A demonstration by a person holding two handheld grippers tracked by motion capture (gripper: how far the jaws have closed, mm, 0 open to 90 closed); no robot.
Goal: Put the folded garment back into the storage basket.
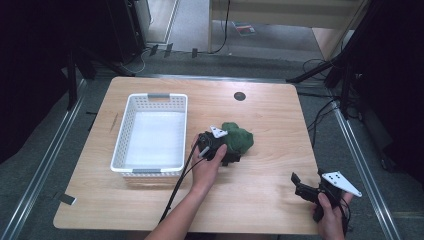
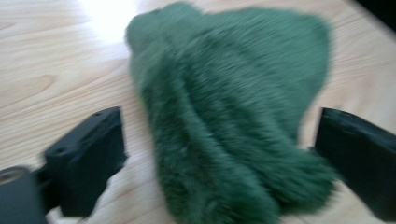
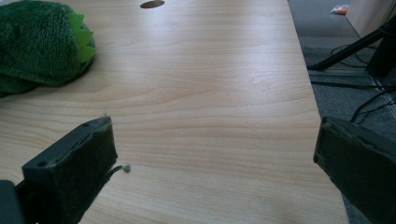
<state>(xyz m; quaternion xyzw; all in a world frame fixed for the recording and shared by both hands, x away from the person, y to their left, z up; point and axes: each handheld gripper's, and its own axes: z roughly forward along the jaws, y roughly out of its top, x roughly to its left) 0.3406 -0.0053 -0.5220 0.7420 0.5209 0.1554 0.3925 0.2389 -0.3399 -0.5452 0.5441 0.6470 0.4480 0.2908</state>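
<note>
A fuzzy dark green plush toy lies on the wooden table just right of the white basket. My left gripper is at the toy's near left side, open, its jaws standing on either side of the plush without closing on it. In the right gripper view the toy shows light green spikes at the far left. My right gripper hovers open near the table's front right corner, with bare wood between its jaws.
A white perforated basket stands empty at the table's left centre. A round cable hole sits near the far edge. The table's right edge drops to a floor with cables and stand legs.
</note>
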